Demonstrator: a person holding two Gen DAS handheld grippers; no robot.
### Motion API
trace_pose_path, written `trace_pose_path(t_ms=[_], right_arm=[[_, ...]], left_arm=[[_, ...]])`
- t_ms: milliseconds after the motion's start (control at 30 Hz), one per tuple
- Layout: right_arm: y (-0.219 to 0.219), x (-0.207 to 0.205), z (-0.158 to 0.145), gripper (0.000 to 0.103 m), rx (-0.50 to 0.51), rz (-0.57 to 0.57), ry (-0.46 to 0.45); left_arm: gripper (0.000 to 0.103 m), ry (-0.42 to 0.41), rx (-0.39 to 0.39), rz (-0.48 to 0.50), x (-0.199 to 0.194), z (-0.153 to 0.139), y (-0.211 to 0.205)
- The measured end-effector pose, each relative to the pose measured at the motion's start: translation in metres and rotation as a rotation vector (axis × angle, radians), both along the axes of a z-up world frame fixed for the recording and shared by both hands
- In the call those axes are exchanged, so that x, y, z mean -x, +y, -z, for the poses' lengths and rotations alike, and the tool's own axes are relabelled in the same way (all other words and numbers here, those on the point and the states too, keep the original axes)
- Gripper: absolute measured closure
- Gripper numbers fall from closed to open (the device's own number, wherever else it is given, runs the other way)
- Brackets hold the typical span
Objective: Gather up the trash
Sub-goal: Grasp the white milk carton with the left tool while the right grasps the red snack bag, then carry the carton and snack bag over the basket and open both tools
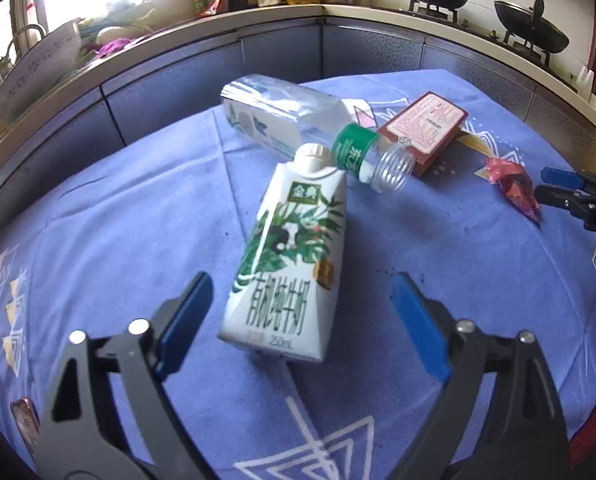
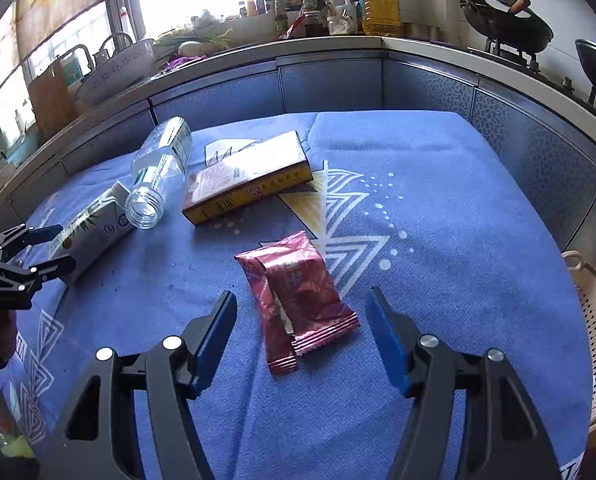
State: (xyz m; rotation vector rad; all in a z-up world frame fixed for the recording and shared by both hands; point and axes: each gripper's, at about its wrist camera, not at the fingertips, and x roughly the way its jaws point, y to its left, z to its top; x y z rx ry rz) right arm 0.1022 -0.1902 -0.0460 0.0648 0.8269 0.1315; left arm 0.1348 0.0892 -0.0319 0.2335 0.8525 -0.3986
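Observation:
A white and green milk carton lies on the blue tablecloth. My left gripper is open, with its fingers on either side of the carton's lower end. A clear uncapped plastic bottle lies behind it, its neck over the carton's top. A red-brown box lies to the right. In the right wrist view a pink foil wrapper lies between the open fingers of my right gripper. The carton, bottle and box lie beyond.
A kitchen counter with bottles, a basin and woks on a stove wraps around the table's far side. A cream plastic basket stands off the table's right edge. A small wrapper lies at the table's near left.

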Motion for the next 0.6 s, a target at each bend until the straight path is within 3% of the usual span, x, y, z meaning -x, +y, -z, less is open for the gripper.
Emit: trace_pose_path(t_ms=[67, 100, 167, 233, 300, 433, 600], right_arm=[[0.001, -0.004, 0.005, 0.036, 0.02, -0.013, 0.02], [0.002, -0.006, 0.008, 0.036, 0.032, -0.02, 0.031], [0.002, -0.008, 0.015, 0.036, 0.041, -0.032, 0.057], [0.0, -0.006, 0.019, 0.057, 0.017, -0.048, 0.054], [-0.003, -0.002, 0.02, 0.063, -0.004, -0.058, 0.042], [-0.005, 0.013, 0.011, 0.064, -0.019, -0.063, -0.006], [-0.023, 0.033, -0.009, 0.064, -0.081, -0.033, -0.071]], left_arm=[[0.05, 0.018, -0.02, -0.025, 0.0, 0.006, 0.0], [0.052, 0.02, -0.017, -0.029, 0.0, 0.008, 0.001], [0.052, 0.018, -0.002, -0.042, 0.005, 0.008, 0.004], [0.053, 0.028, 0.027, -0.059, 0.012, 0.007, 0.008], [0.053, 0.032, 0.072, -0.078, 0.022, 0.003, 0.013], [0.053, 0.027, 0.175, -0.084, 0.05, -0.011, 0.02], [0.053, 0.029, 0.282, -0.014, 0.074, -0.035, 0.005]])
